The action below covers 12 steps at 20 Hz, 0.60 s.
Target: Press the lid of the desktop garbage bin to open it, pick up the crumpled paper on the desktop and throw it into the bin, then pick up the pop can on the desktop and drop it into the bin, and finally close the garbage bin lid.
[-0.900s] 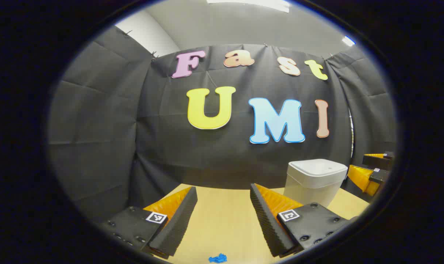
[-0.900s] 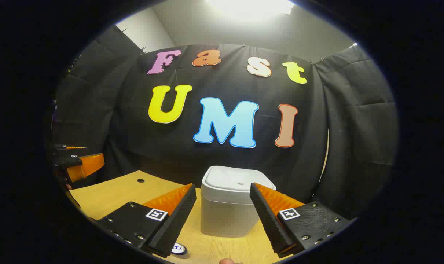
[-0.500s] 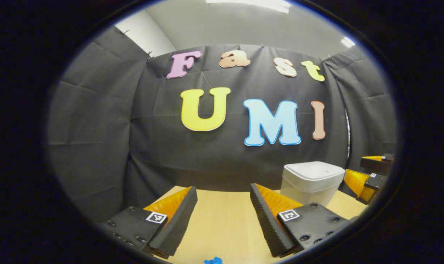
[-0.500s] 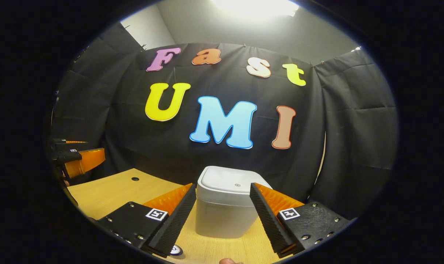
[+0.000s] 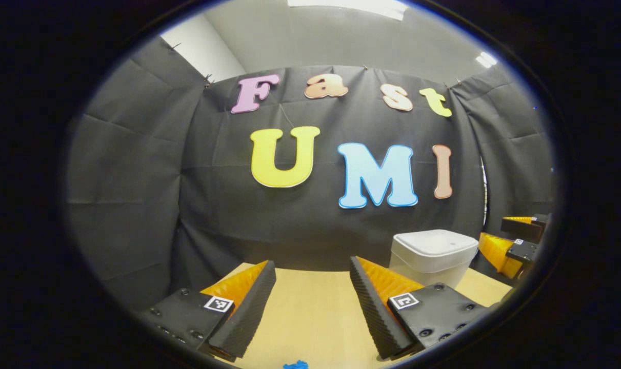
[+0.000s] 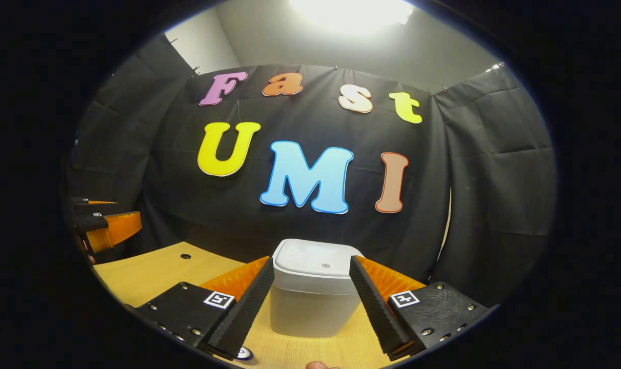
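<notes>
Right claw (image 6: 311,302): fingers apart, nothing between them, held above the surface (image 6: 151,269). The bin (image 6: 310,297) stands straight ahead of it, seen through the gap between the fingers; whether the fingertips (image 6: 265,271) touch the bin can't be told. Lid (image 6: 315,261) is down and flat, small round mark near its middle, so the inside of the bin is hidden and its contents can't be told. Low at the near edge of the right gripper view, just by the left finger, part of a round can top (image 6: 244,352) shows on the surface, so the can is in front of the bin on the camera side. A pale sliver sits at the very bottom edge; too little visible to say what it is. A small dark hole (image 6: 185,255) marks the surface off to the left.

Left claw (image 5: 313,302): fingers also apart, empty, over bare surface (image 5: 315,307). A scrap of blue stuff (image 5: 296,365) lies on the surface right below it at the bottom edge, too cropped to identify. From this side the bin (image 5: 431,256) stands to the right, lid (image 5: 436,241) closed, well apart from the left claw.

Each claw shows in the other's view: right claw (image 5: 510,246) just beyond the bin at the right edge, left claw (image 6: 107,225) far left, raised above the surface edge. Black cloth wall (image 6: 469,205) backs the surface.
</notes>
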Available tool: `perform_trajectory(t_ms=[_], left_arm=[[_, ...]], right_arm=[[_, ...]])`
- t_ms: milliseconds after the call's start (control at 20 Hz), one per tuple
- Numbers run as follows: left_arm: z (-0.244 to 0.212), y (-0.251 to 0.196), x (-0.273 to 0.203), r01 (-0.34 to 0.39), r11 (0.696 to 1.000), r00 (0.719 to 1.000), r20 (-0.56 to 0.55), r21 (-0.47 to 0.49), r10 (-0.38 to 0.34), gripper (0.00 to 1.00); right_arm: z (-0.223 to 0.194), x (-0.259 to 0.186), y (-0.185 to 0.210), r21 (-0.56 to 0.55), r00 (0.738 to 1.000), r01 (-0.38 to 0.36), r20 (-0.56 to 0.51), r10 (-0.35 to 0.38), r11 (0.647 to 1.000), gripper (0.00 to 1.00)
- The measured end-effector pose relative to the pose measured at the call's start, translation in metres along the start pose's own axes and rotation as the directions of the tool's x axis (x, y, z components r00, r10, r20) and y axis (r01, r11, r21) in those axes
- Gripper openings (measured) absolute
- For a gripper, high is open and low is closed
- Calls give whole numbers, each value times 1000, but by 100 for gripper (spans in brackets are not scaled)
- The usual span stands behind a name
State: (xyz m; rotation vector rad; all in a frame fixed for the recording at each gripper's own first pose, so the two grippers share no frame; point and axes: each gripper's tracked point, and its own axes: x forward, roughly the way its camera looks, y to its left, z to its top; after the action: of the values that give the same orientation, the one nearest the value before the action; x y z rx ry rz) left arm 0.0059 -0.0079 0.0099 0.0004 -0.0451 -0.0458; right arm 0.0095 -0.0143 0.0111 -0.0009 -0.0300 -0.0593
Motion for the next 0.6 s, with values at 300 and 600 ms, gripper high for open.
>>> perform_trajectory(t_ms=[300, 600], left_arm=[[0, -2, -2, 4, 1000, 1000, -1, -1, -4, 94], [-2, 0, -3, -3, 1000, 1000, -6, 8, 3, 95]], right_arm=[[-2, -1, -6, 24, 1000, -1, -7, 1, 1000, 89], [-7, 2, -7, 33, 1000, 9, -18, -9, 999, 63]])
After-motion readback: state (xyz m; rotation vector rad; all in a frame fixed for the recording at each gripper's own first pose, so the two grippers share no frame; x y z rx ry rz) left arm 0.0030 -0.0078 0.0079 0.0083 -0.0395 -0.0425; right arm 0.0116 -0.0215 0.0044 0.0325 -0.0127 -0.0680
